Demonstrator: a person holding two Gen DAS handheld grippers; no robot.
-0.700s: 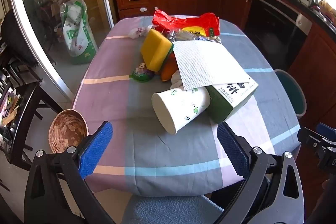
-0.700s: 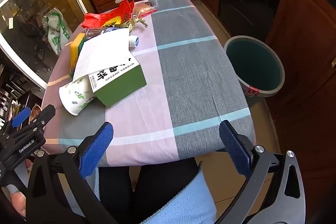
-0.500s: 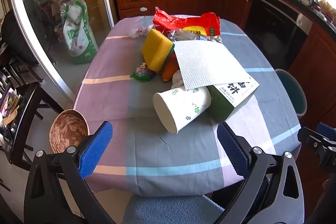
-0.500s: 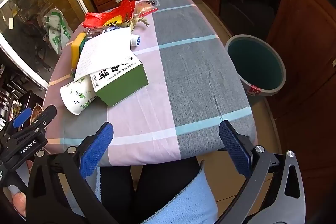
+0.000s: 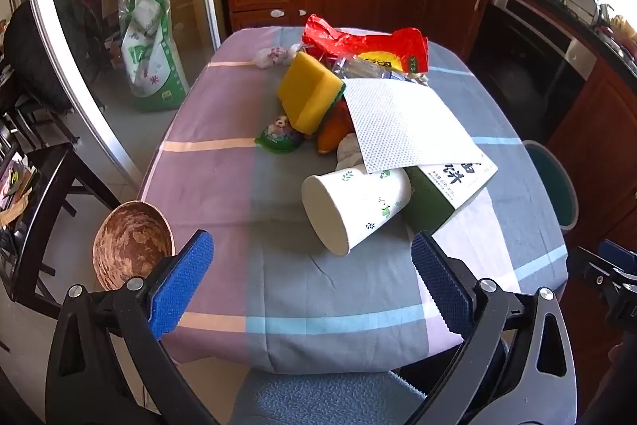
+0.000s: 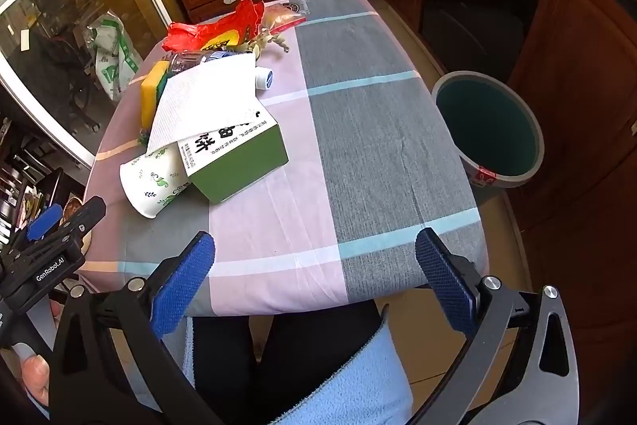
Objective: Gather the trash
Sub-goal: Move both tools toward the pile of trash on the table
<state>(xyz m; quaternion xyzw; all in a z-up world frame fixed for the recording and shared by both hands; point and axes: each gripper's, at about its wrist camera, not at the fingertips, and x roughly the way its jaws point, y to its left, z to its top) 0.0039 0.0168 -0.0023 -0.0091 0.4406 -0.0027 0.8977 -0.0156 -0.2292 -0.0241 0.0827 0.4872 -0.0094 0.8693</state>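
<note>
Both hand-held grippers hover at the near edge of a kitchen table, jaws spread wide and holding nothing: the left gripper [image 5: 312, 265] fills the bottom of its frame, the right gripper [image 6: 314, 261] the bottom of its own. Just beyond the left gripper, at frame centre, a white paper cup [image 5: 354, 206] lies on its side, its base toward the camera, touching a green carton [image 5: 442, 194] at centre right. A white paper towel [image 5: 402, 122] drapes over the carton. Behind it, toward upper centre, a yellow sponge [image 5: 308, 92] leans tilted, with a small green packet [image 5: 280, 136] at its foot and a red plastic bag [image 5: 366, 44] farthest back. All rest on the checked tablecloth [image 6: 358, 146]. At the right of the right-wrist view, a teal bin [image 6: 487, 130] stands on the floor beside the table. A brown bowl [image 5: 133, 249] sits at lower left of the left-wrist view.
</note>
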